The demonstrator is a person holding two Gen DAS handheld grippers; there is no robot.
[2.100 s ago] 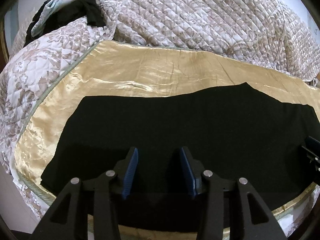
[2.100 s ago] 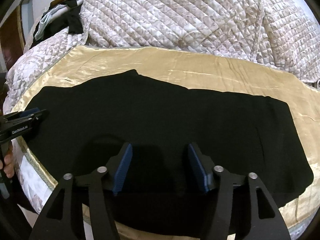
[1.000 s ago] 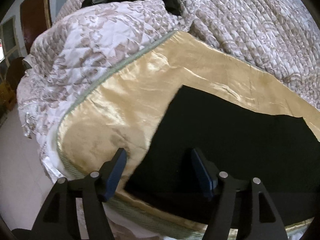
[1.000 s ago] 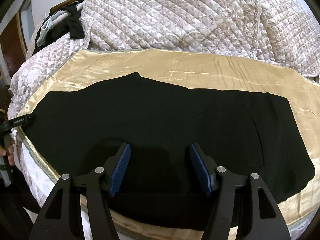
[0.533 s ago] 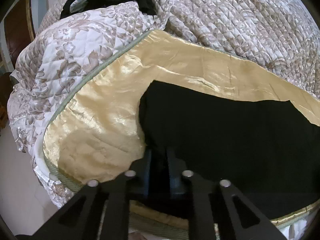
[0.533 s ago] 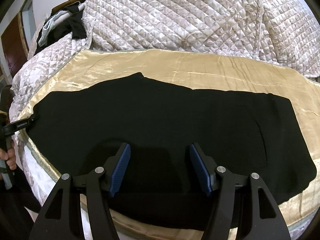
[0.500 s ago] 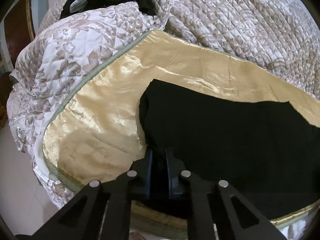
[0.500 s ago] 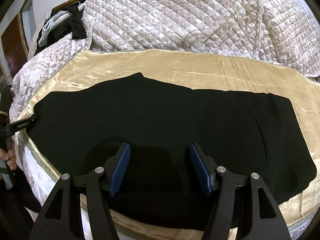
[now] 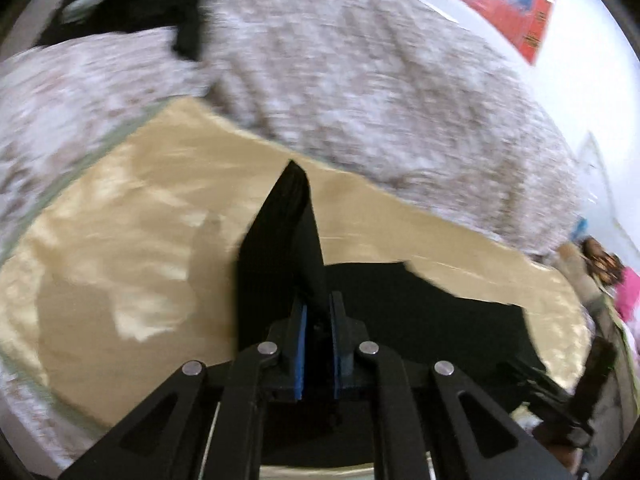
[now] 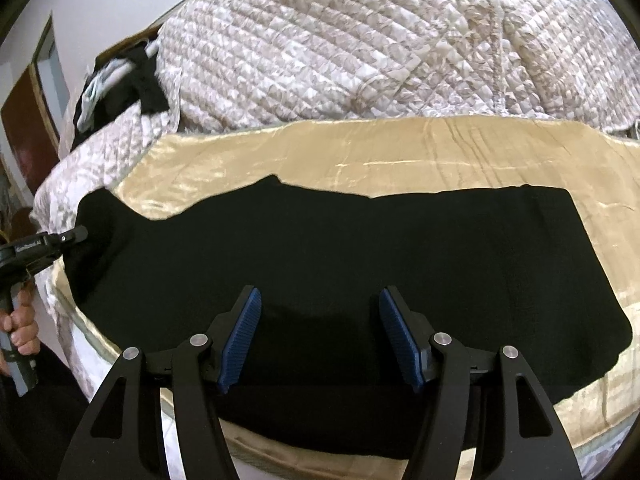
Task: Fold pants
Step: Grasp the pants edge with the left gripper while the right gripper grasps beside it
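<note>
Gold satin bedspread [image 10: 400,152], quilted floral cover [image 10: 360,48] heaped behind it.
Black pants [image 10: 360,248] spread along the bedspread's near edge; left gripper [image 9: 318,316] clamped on their left end, lifting a fold; right gripper [image 10: 320,332] hovers above them, jaws wide, holding nothing.

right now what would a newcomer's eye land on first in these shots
The black pants spread across the gold sheet fill the right wrist view. Their left end is pinched in the left gripper and raised off the sheet, standing up as a dark peak in the left wrist view. The right gripper hangs open over the pants' near edge, and a big quilt is heaped behind.
</note>
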